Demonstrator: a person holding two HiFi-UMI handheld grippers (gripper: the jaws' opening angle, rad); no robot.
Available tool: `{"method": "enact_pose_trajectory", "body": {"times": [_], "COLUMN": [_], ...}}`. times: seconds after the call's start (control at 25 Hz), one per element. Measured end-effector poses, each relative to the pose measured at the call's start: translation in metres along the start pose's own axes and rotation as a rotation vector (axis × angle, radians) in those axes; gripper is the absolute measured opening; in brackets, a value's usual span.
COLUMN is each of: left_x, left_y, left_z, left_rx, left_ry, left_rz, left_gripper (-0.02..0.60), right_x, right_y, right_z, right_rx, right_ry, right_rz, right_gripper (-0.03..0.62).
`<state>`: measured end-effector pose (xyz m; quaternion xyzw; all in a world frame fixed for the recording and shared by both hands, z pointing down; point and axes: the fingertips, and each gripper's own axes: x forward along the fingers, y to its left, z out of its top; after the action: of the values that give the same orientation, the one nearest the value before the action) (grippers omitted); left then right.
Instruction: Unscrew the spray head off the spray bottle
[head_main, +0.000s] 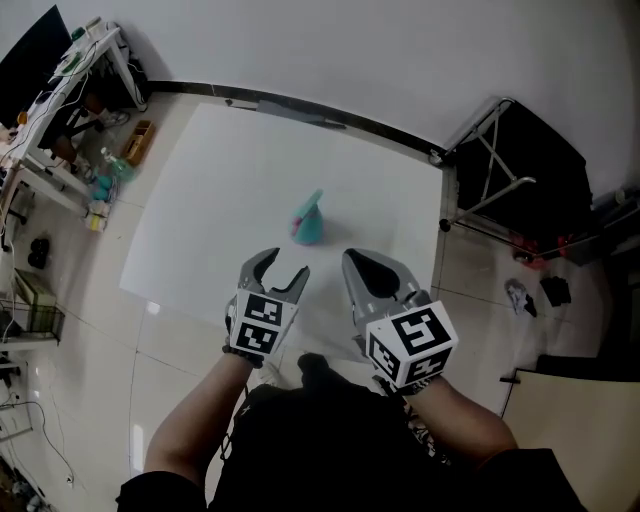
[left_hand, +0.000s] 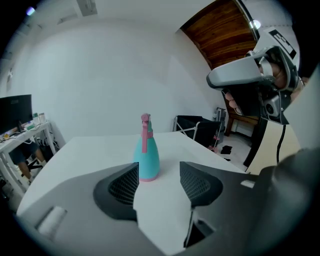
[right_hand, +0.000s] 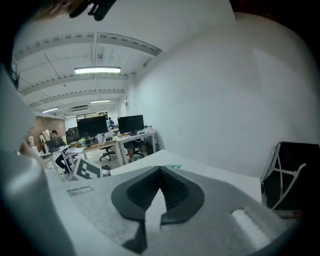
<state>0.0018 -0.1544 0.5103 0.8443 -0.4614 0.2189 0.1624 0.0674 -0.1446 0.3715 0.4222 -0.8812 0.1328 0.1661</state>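
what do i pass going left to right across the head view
cluttered desk → left tool → spray bottle → right tool → black folding stand

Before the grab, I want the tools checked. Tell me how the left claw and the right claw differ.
The left claw has its jaws standing apart; the right claw has them shut together. The left claw looks at the spray bottle through its gap; the right claw looks past the table toward office desks. Both are empty and hang above the table, short of the bottle.
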Motion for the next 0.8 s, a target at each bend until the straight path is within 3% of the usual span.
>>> {"method": "enact_pose_trajectory", "body": {"times": [0.8], "left_x": [0.093], "left_y": [0.024], "left_z": [-0.027], "left_rx": [0.044], "left_ry": [0.027], "left_rz": [0.071], "left_gripper": [0.444], "right_x": [0.040], "right_y": [-0.043], "right_z": [-0.025], "right_rx": [0.001], "right_ry": [0.112], "right_rz": [0.057], "right_gripper": [-0.009]}}
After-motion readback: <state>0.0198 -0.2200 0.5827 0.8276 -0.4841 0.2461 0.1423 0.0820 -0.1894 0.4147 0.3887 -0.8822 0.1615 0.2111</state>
